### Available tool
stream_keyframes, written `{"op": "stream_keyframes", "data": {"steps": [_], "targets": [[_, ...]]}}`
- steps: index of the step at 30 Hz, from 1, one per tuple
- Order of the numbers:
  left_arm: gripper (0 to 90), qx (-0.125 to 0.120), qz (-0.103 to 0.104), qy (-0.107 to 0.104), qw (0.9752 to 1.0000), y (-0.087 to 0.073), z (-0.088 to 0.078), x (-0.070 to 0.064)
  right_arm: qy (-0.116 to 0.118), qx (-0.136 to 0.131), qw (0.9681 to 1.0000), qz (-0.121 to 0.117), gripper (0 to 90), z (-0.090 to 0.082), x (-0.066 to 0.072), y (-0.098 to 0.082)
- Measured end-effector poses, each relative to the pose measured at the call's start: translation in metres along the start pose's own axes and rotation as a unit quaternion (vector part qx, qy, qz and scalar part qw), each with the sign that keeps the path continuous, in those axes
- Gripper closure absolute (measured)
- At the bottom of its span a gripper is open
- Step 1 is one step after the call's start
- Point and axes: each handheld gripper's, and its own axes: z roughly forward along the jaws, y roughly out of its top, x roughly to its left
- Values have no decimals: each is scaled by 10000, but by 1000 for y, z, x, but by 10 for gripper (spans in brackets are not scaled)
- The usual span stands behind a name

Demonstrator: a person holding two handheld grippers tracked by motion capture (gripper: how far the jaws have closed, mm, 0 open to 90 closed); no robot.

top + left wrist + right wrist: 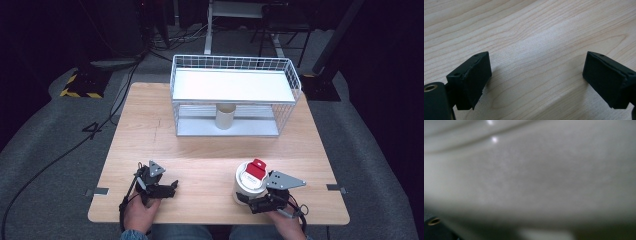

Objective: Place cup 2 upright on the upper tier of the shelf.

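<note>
**Right claw at the white tub – grip unconfirmed**

Left claw [172,186] sits on the worktop [200,145] near the front-left corner, jaws well apart, nothing between them. Left gripper view confirms: bare wood grain between both pads, no contact with anything.

Middle-back: wire rack [235,95] with a beige cylinder [224,117] standing under its shelf. Untouched, well apart from both hands.

Right claw [245,197] is tight against the near side of the white tub [248,184], the one with the red-tabbed lid, front-right of the worktop. Can't tell whether the pads are pressing or how wide they stand.

Risks:
- Hold looks low and one-sided; a lift could tip the tub or let it slip, smooth round wall.
- Tub is near the front edge; a nudge could push it off.

View differences: high view gives layout and the lid; right gripper view gives just a blurred white wall [536,175], so very close, jaws hidden.
</note>
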Motion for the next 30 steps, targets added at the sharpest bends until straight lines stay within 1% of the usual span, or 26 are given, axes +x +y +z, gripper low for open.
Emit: {"op": "stream_keyframes", "data": {"steps": [4,10,13,16,23,30], "targets": [[91,2,2,-1,10000,0,0,0,15,-32,10000,22,92,-2,-1,8],[91,1,4,0,10000,0,0,0,-13,-51,10000,-73,92,-7,-3,22],[91,1,3,0,10000,0,0,0,-40,36,10000,-42,92,-9,-4,27],[91,2,3,0,10000,0,0,0,-49,58,10000,32,93,-11,-6,34],[91,2,2,0,10000,0,0,0,-119,-22,9999,39,93,-17,-12,50],[91,2,2,-1,10000,0,0,0,-210,-92,9997,-10,93,-21,-17,70]]}}
